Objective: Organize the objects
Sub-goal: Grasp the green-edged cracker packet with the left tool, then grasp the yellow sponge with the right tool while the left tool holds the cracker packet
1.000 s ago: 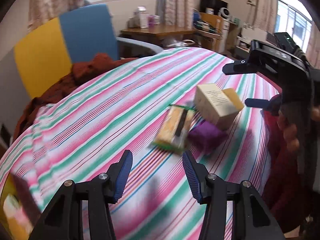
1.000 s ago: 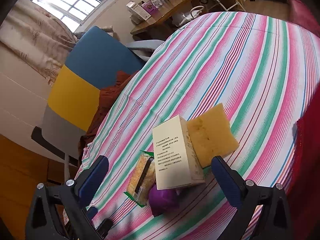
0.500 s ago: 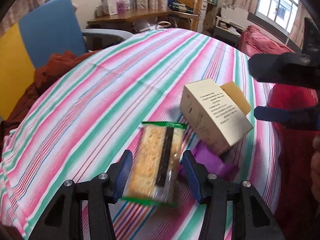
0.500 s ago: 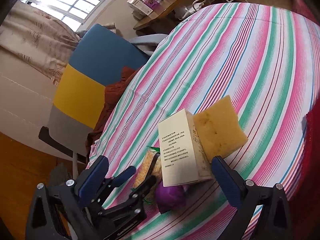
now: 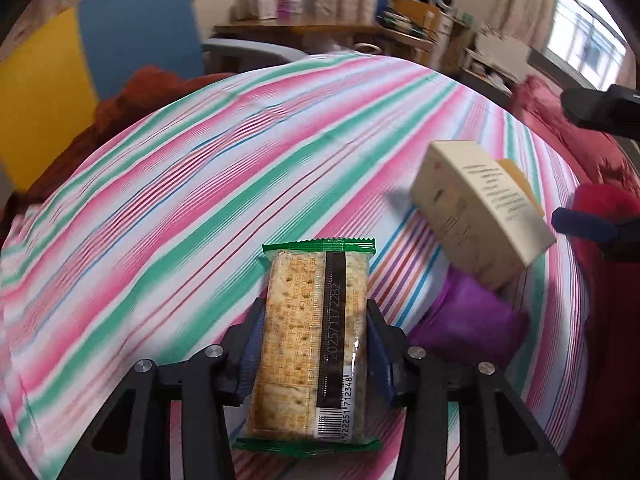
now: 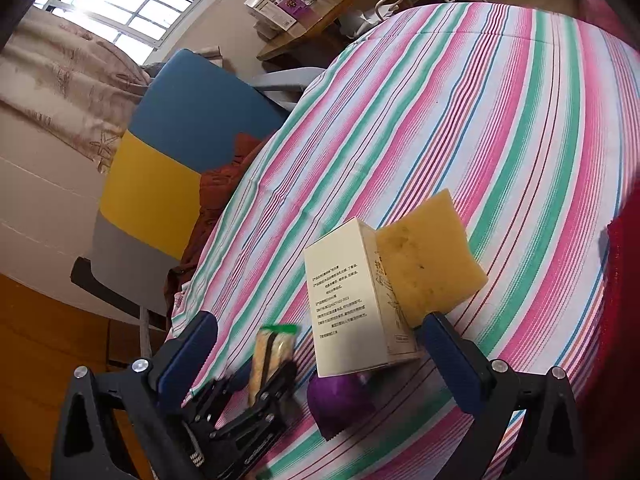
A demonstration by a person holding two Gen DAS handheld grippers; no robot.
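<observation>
While left gripper [image 5: 316, 354] is pinching cracker packet [image 5: 314, 344] over striped cloth [image 5: 180, 208], right gripper [image 6: 320, 360] is hanging wide open by cream box [image 6: 352, 300]; cloth's far half is lying bare.

Daylight fills both views — it enters through the barred window [image 6: 132, 12] above the blue-and-yellow chair [image 6: 176, 148], whose panes are blown out to near white in the right wrist view. A second window [image 5: 580, 40] glares at the far right of the left wrist view. The striped cloth [image 5: 200, 184] is evenly lit, with only soft shadows. Motion blur smears its stripes and the room behind the chair in the left wrist view, while the cracker packet [image 5: 316, 344] stays sharp enough to read its printed code. Seen from the right wrist, that packet is blurred. Fisheye distortion bulges the cloth into a dome, and the corners fall to black vignette.
</observation>
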